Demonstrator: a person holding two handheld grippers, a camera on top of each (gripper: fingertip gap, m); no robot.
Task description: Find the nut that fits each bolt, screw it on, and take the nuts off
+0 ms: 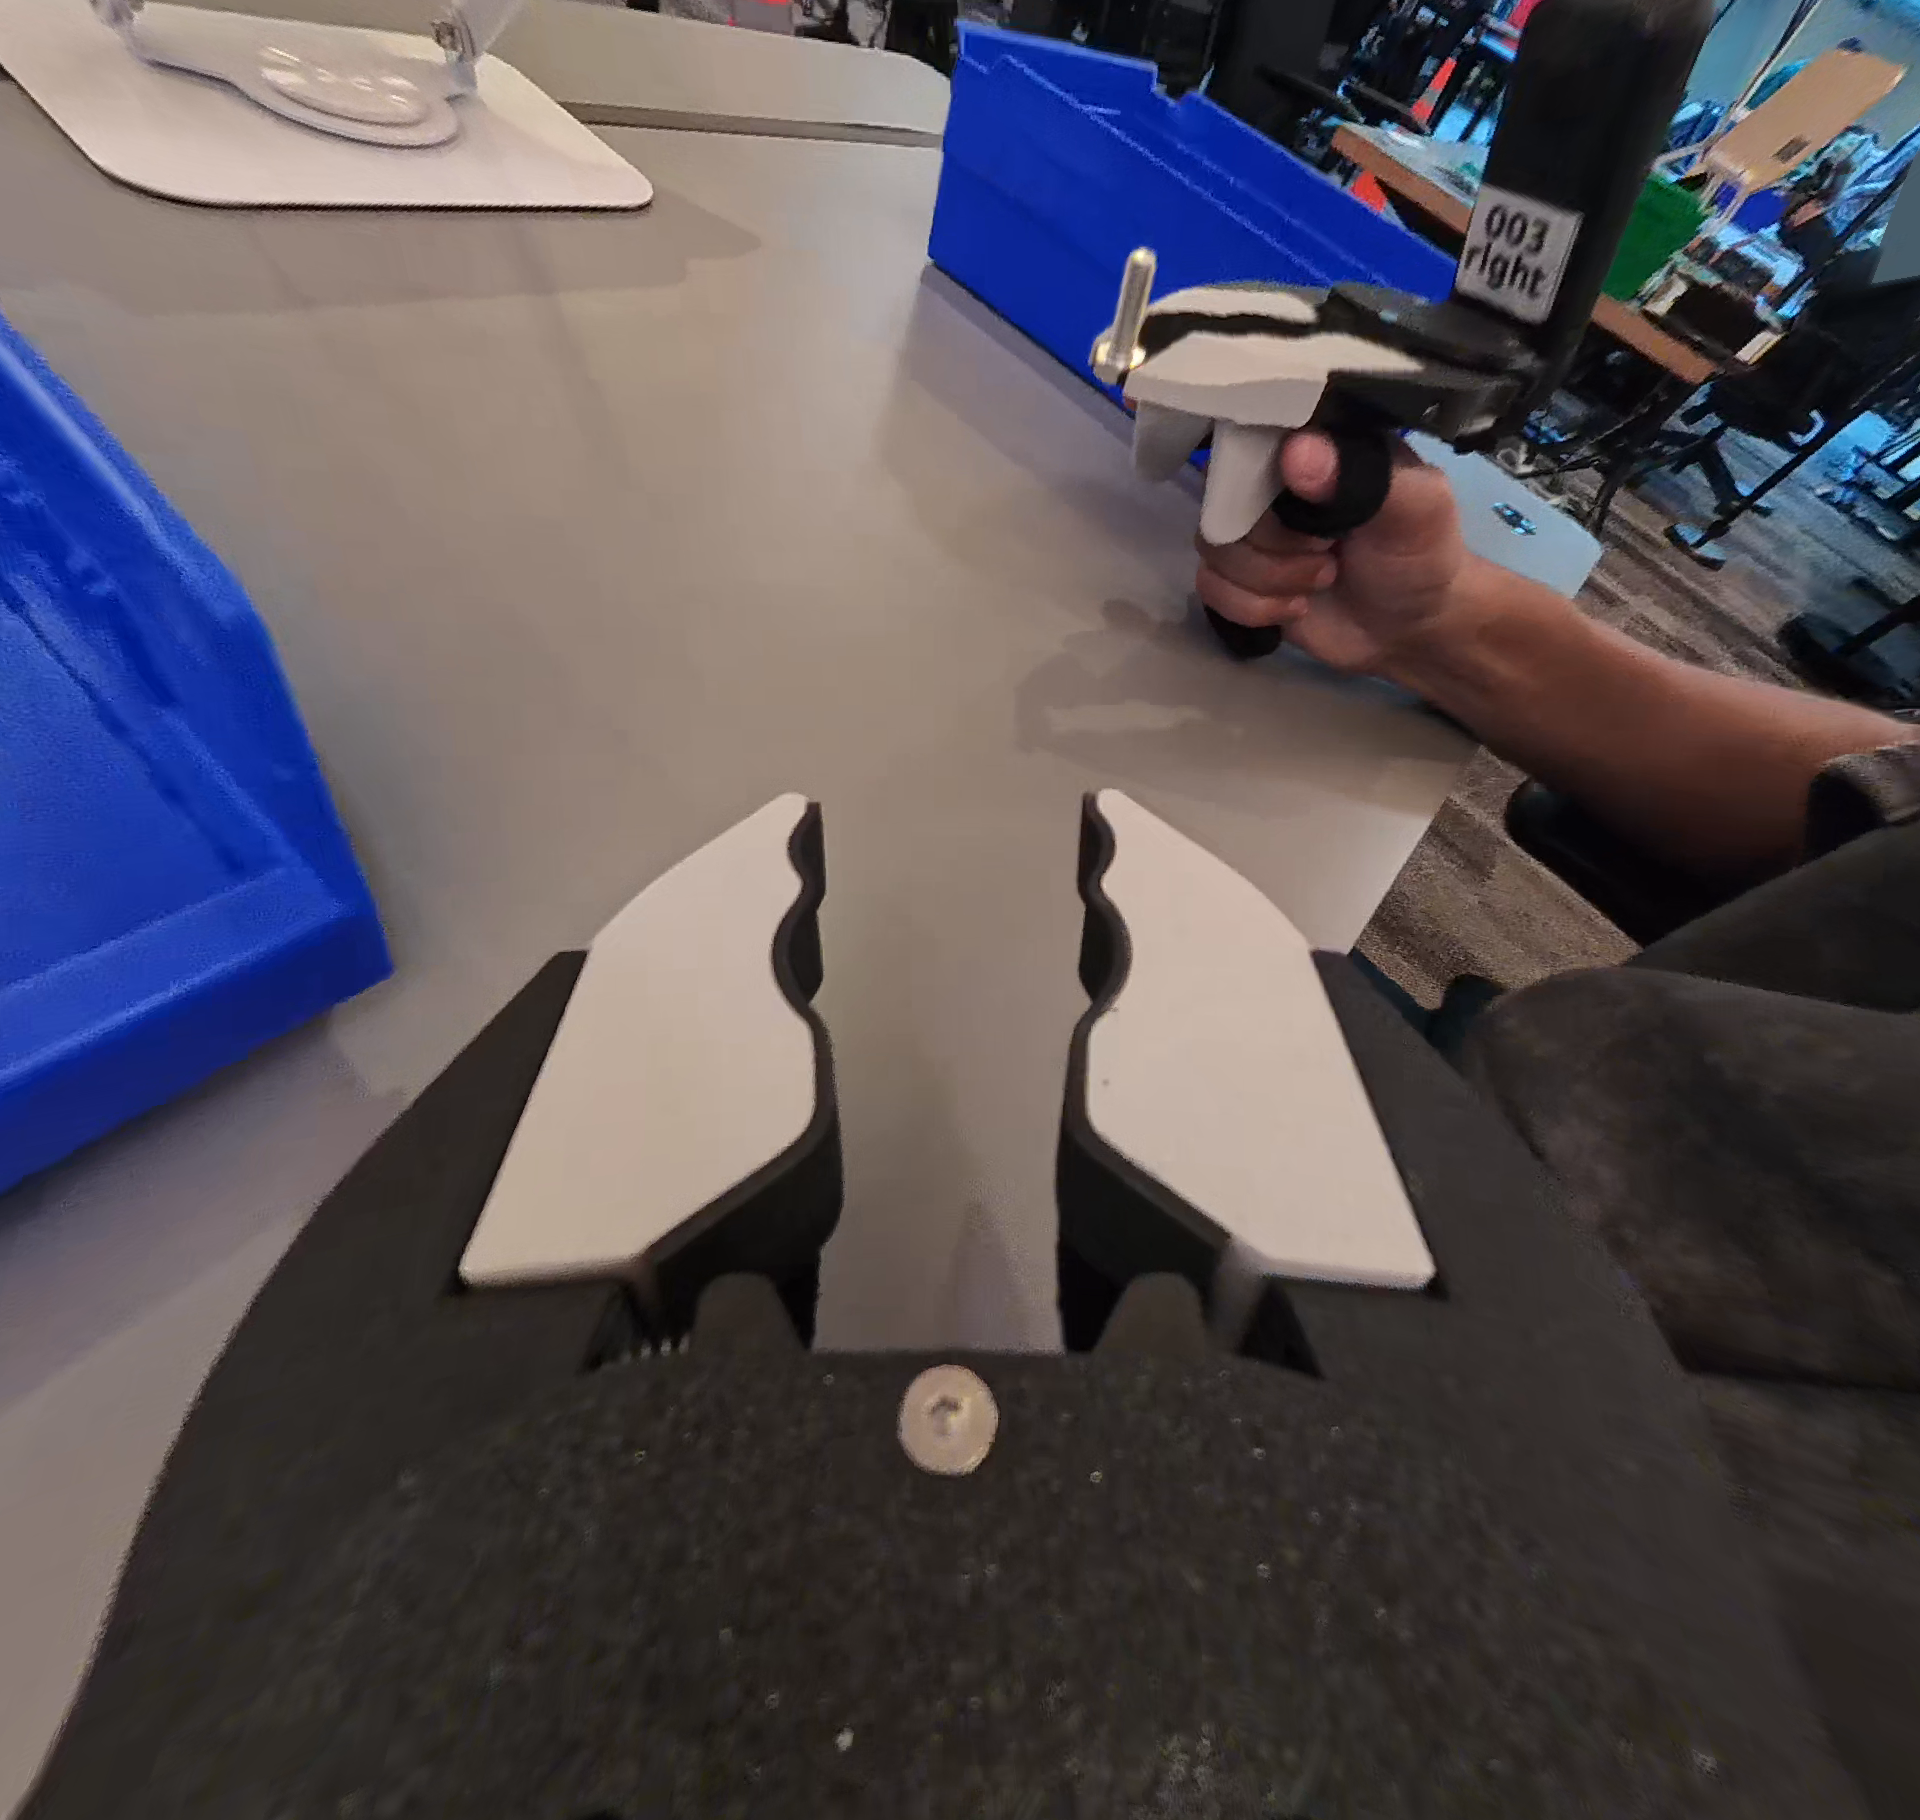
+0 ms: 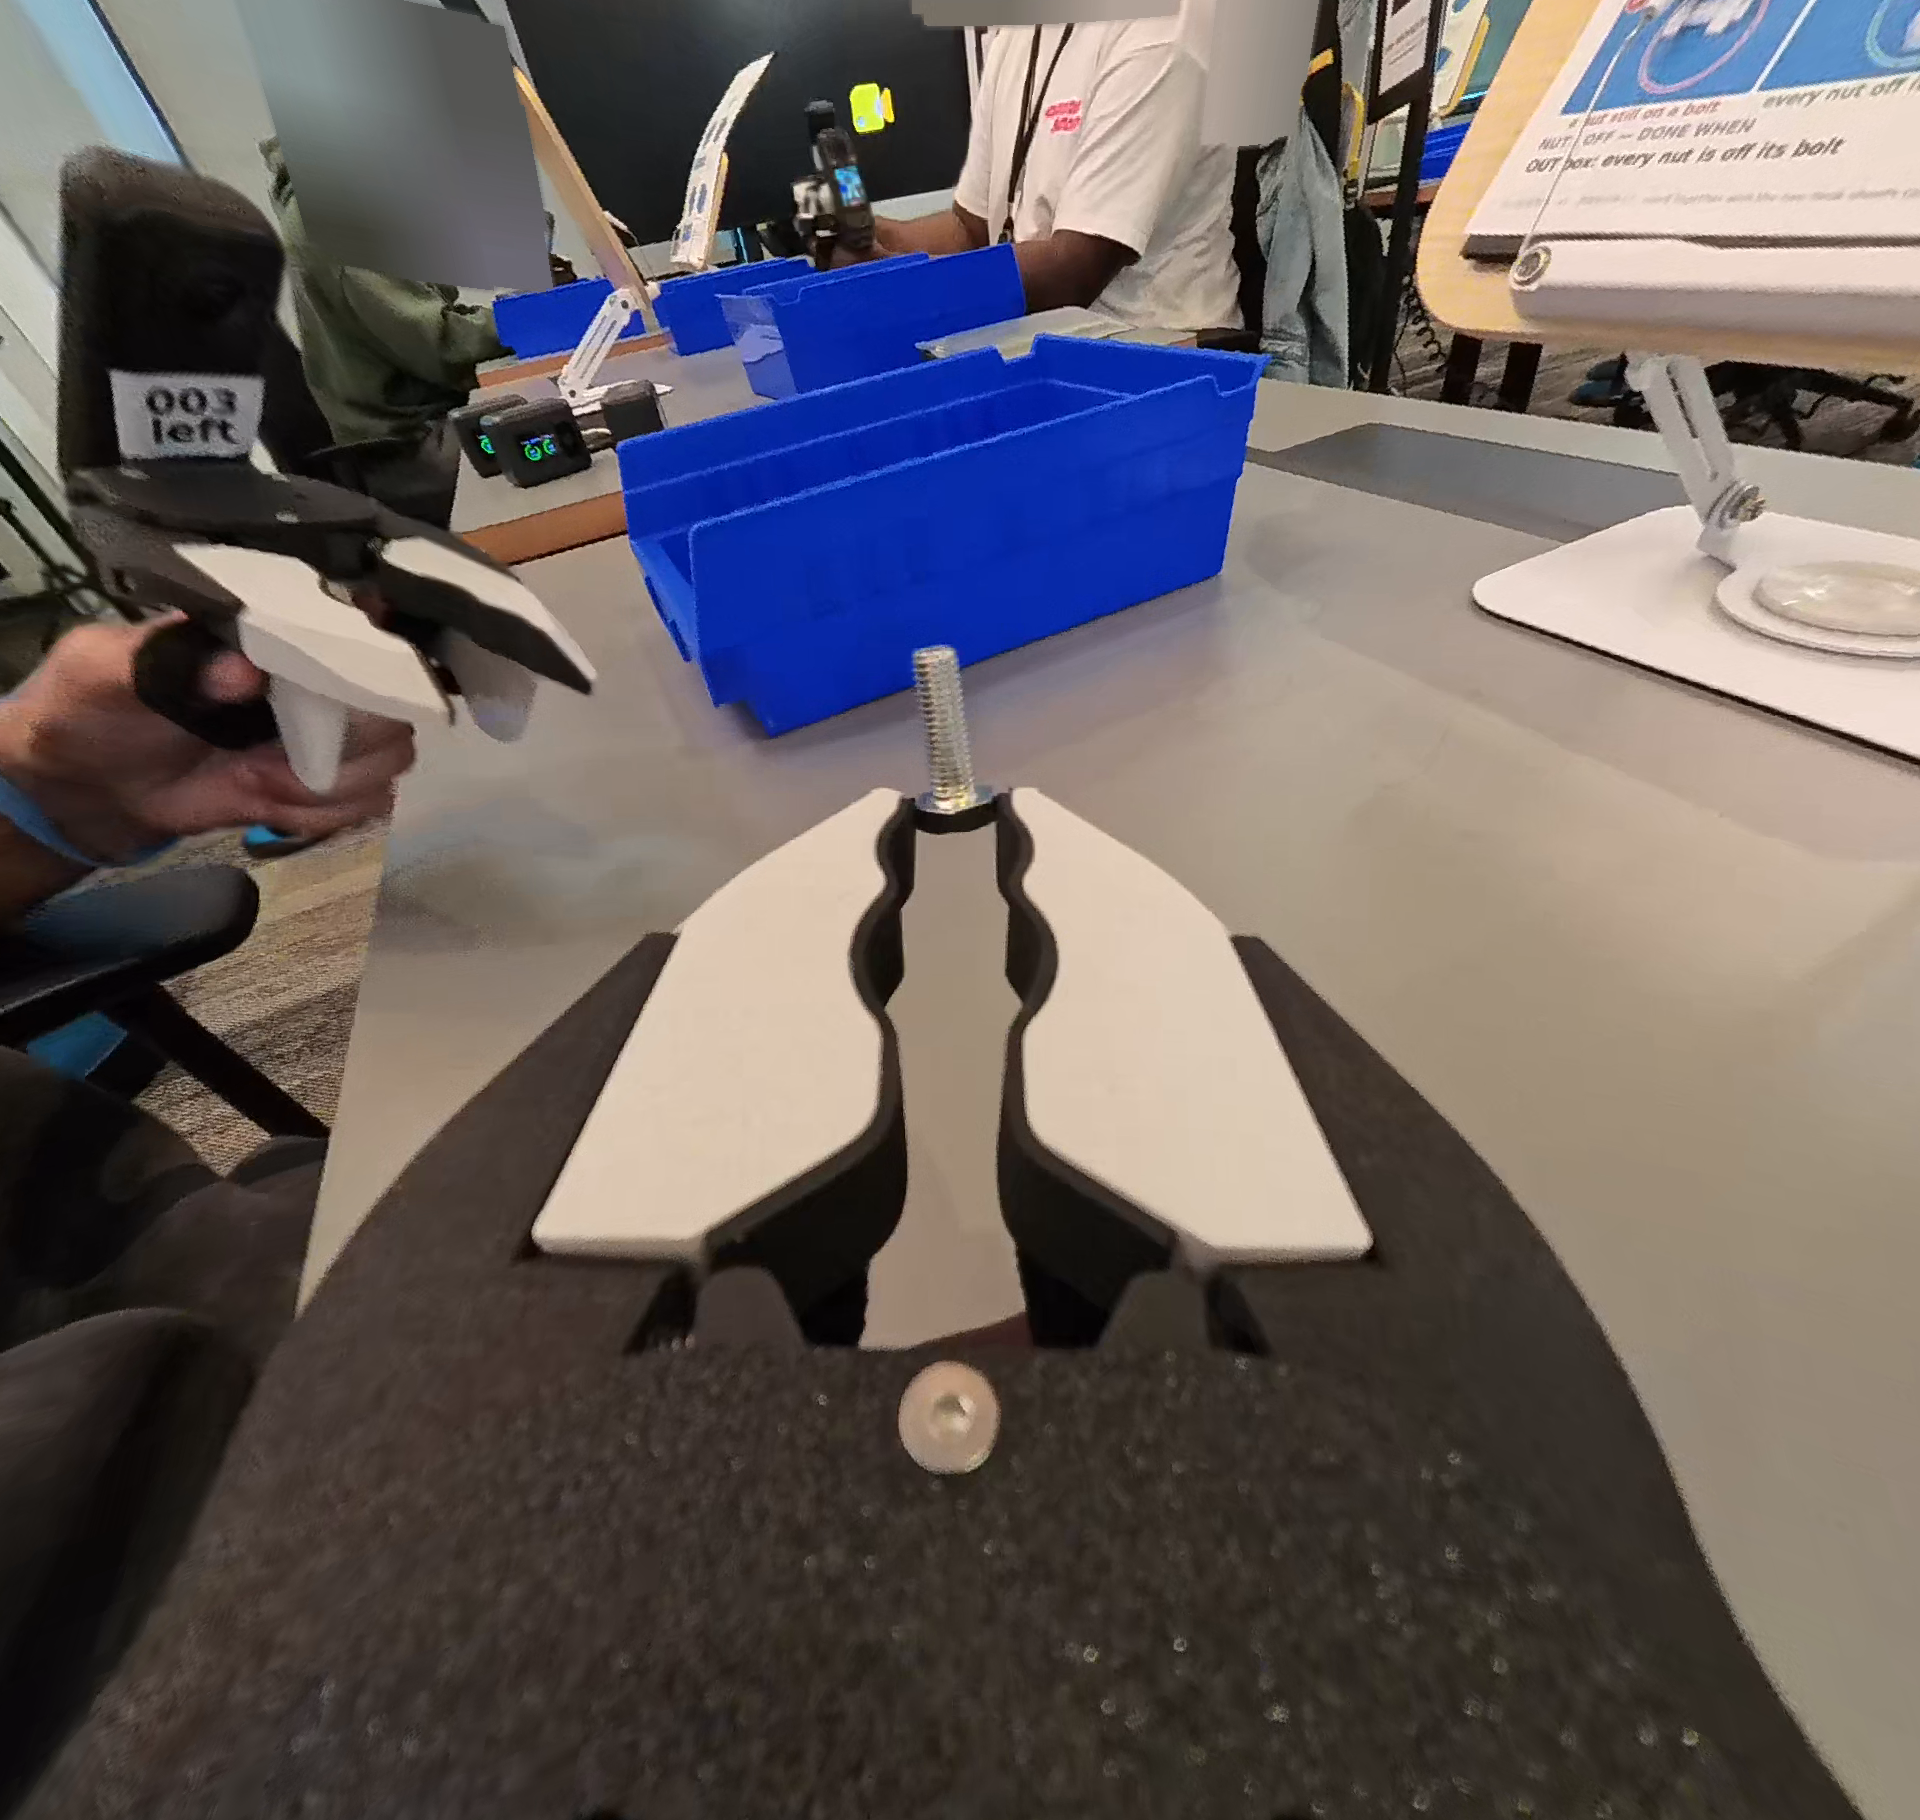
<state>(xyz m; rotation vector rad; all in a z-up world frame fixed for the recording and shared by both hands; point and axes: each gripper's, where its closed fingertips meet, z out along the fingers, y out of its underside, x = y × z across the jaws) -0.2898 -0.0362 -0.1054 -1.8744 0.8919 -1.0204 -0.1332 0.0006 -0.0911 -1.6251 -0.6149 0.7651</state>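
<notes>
While the right gripper (image 2: 951,809) was clenched on the head of a silver bolt (image 2: 943,726), the threaded shank stood upright above its fingertips, over the grey table (image 2: 1455,887) and in front of a blue bin (image 2: 935,513). The left gripper (image 1: 951,825) hung released, jaws apart with nothing between them, well apart from the bolt.

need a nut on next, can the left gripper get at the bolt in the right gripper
Probably yes: the left gripper is open and empty, and only bare table lies between it and the upright bolt, whose thread is exposed.
</notes>
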